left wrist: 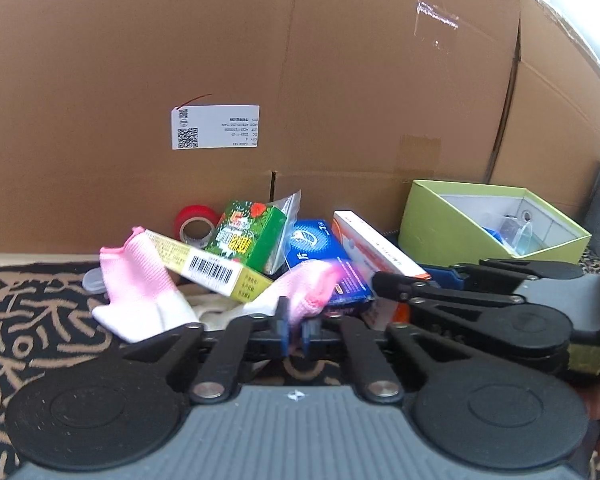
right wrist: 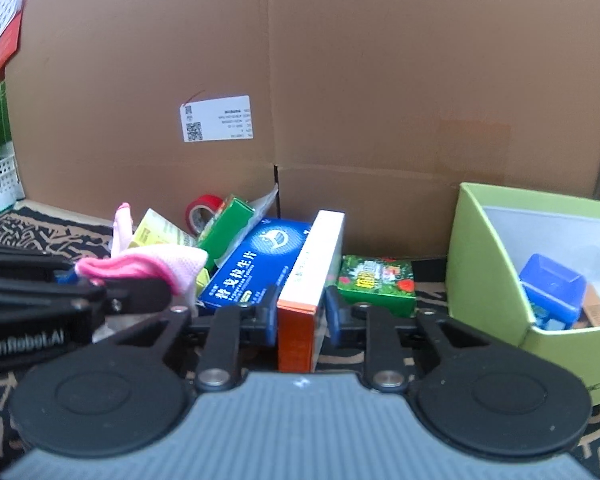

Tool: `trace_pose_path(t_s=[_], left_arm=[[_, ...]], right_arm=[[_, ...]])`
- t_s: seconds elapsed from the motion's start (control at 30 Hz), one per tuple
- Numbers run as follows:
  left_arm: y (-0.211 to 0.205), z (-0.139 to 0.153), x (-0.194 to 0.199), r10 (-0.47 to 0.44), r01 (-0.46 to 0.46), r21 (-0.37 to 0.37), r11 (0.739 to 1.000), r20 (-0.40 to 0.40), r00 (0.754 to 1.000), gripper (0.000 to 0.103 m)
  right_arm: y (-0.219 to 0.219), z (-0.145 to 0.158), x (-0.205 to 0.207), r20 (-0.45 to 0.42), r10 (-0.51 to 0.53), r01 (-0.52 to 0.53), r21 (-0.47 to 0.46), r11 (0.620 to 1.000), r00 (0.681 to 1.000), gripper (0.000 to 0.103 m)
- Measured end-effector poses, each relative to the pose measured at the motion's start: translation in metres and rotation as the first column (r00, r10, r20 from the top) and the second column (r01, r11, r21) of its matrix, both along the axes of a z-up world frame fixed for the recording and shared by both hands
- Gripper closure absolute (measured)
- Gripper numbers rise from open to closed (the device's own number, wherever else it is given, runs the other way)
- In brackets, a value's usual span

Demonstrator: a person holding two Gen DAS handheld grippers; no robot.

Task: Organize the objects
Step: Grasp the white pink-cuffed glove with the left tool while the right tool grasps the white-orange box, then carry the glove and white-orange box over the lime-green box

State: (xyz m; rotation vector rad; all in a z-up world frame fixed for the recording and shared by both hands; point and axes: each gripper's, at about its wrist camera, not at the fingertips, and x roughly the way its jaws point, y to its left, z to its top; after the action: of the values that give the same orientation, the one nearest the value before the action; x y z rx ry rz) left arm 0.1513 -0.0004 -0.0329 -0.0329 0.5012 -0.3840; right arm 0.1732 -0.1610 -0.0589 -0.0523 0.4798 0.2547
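Your right tongs (right wrist: 301,316) are clamped on the near end of the white and orange box (right wrist: 312,276), one pad on each long face. The box stands on its narrow edge with its long axis running straight away from you toward the big cardboard wall (right wrist: 340,80), so the tongs hold it in line with that axis, at the orange end. The green open box (right wrist: 488,264) lies to the right of the held box, well apart from it, mouth up, with a blue container (right wrist: 552,284) already in it. A small green carton (right wrist: 376,284) lies on the patterned tabletop (right wrist: 32,220) between the two, so I judge that a swing to the right needs a lift first to pass over that carton. The blue carton (right wrist: 256,268) leans against the held box's left face; it may slide as the box comes up.

Your left tongs (left wrist: 295,320) are pinched together on the pink cuff of a pink and white glove (left wrist: 300,284), which drapes to the left toward the yellow carton (left wrist: 208,264). The left tongs sit farther from the green open box than the right ones, with the right tongs directly between, so the right hand should go first. The red tape roll (left wrist: 194,222) at the far wall is untouched.
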Motion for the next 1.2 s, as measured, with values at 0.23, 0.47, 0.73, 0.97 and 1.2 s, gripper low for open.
trace_pose_path(t_s=[0.23, 0.47, 0.73, 0.97, 1.2], left_arm=[[0.012, 0.010, -0.048, -0.104, 0.100, -0.071, 0.992, -0.058, 0.993, 0.100], [0.004, 0.002, -0.100, -0.188, 0.183, -0.051, 0.982, -0.102, 0.977, 0.100], [-0.009, -0.020, -0.085, -0.125, 0.128, 0.020, 0.992, -0.132, 0.983, 0.058], [-0.015, -0.037, -0.069, -0.096, 0.102, 0.035, 0.994, -0.149, 0.984, 0.048], [-0.015, -0.035, -0.069, -0.127, 0.138, 0.060, 0.989, -0.157, 0.979, 0.088]], right_arm=[[-0.019, 0.012, -0.052, -0.003, 0.021, -0.021, 0.019, 1.000, 1.000, 0.084], [-0.043, 0.020, -0.123, -0.048, 0.035, -0.032, 0.056, 0.998, 0.998, 0.085], [-0.038, 0.010, -0.121, -0.087, 0.031, -0.034, -0.033, 0.999, 0.996, 0.083], [-0.035, 0.002, -0.100, -0.093, 0.012, -0.015, -0.031, 0.999, 0.996, 0.072], [-0.032, -0.004, -0.082, -0.109, 0.030, -0.034, -0.038, 0.999, 0.994, 0.085]])
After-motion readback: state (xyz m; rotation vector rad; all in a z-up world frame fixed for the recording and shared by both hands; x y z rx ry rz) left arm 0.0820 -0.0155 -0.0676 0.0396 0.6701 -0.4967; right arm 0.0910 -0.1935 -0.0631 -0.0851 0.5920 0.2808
